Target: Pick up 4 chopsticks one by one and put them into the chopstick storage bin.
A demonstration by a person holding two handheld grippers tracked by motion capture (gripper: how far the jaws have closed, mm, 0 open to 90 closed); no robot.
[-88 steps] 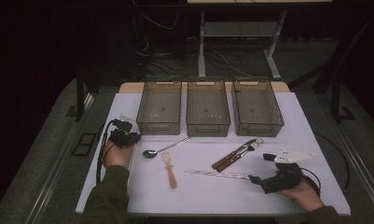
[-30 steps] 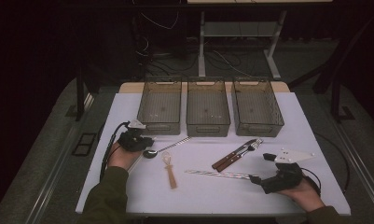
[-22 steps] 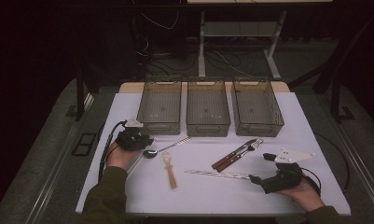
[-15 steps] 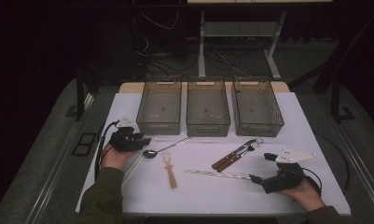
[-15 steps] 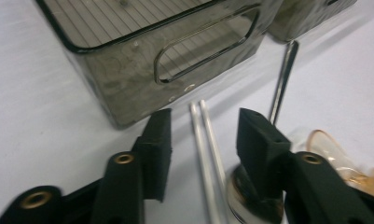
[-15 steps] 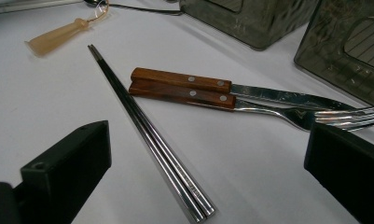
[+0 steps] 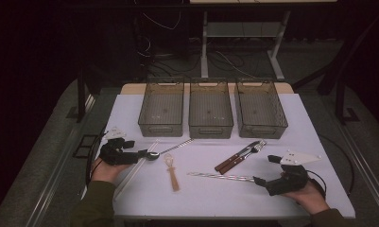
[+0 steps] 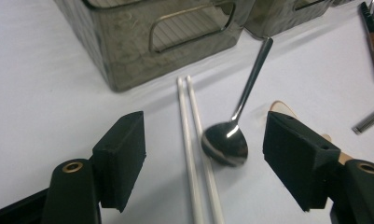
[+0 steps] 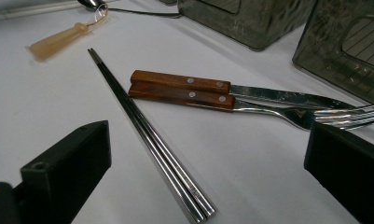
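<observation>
left gripper (image 8: pixel 203 154) spread over the white chopsticks (image 8: pixel 196 158) and spoon (image 8: pixel 226 142) — right gripper (image 9: pixel 208 177) open at the metal chopsticks (image 9: pixel 152 144)

the left jaws have just been opening; the white chopsticks and the spoon's bowl lie on the table (image 7: pixel 314 142) between them, untouched by the pads, in front of the left-hand bin (image 7: pixel 162 108). the right gripper rests near the table's front edge, jaws wide apart — the metal chopsticks' near end lies between them, not gripped, beside a wood-handled knife (image 9: pixel 231 88) and fork (image 9: pixel 250 106).
</observation>
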